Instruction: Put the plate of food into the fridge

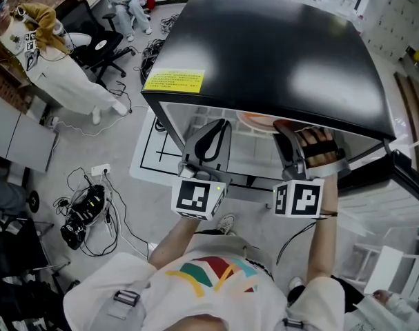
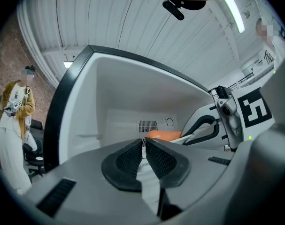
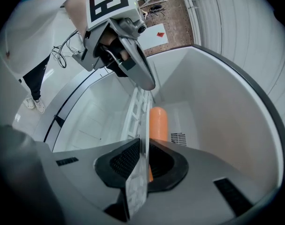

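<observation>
Plate [image 1: 256,121], seemingly mostly under fridge top [image 1: 264,47]

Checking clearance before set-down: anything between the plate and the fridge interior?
Nothing visible. The right gripper holds the plate by its rim, already inside the open fridge; the white cavity beyond the orange food looks bare. The left gripper, shut and empty, sits alongside, off the path.

i see the fridge [image 1: 278,54] black outside, white inside, yellow label [image 1: 173,81], orange food [image 3: 157,123], white plate [image 3: 135,191], black-and-white markers [image 1: 199,198] on my grey left gripper [image 2: 143,143]
</observation>
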`<state>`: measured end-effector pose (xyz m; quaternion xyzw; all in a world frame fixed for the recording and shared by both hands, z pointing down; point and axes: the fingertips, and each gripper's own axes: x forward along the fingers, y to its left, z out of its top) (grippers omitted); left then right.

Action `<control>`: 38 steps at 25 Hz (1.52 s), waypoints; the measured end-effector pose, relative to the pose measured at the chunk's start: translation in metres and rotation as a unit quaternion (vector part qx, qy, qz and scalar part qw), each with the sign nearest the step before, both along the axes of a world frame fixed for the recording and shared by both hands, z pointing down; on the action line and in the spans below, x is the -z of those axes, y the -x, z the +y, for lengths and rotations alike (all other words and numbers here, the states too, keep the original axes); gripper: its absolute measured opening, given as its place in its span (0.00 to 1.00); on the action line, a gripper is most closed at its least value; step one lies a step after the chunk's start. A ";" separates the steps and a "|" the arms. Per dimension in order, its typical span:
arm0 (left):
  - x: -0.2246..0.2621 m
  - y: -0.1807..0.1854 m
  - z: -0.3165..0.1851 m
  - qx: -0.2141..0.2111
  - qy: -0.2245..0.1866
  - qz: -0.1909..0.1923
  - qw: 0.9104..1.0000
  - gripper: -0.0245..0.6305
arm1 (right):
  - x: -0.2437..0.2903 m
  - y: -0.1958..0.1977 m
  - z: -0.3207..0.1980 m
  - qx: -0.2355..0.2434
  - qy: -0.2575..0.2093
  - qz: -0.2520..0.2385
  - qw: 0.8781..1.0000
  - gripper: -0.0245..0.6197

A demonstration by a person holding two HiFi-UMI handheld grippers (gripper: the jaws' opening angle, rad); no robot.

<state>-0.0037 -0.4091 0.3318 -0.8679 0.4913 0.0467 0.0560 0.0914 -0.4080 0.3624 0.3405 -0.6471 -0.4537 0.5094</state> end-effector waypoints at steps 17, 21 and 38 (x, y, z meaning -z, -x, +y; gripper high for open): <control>0.004 0.006 -0.002 0.005 -0.005 0.001 1.000 0.08 | 0.008 0.016 -0.001 0.032 0.047 -0.046 0.997 0.20; 0.006 0.006 -0.002 0.005 -0.007 0.002 1.000 0.08 | 0.013 0.018 -0.002 0.038 0.059 -0.081 0.994 0.26; 0.014 -0.003 0.003 -0.008 -0.014 0.009 1.000 0.08 | 0.022 0.009 0.001 0.027 0.135 -0.168 0.976 0.30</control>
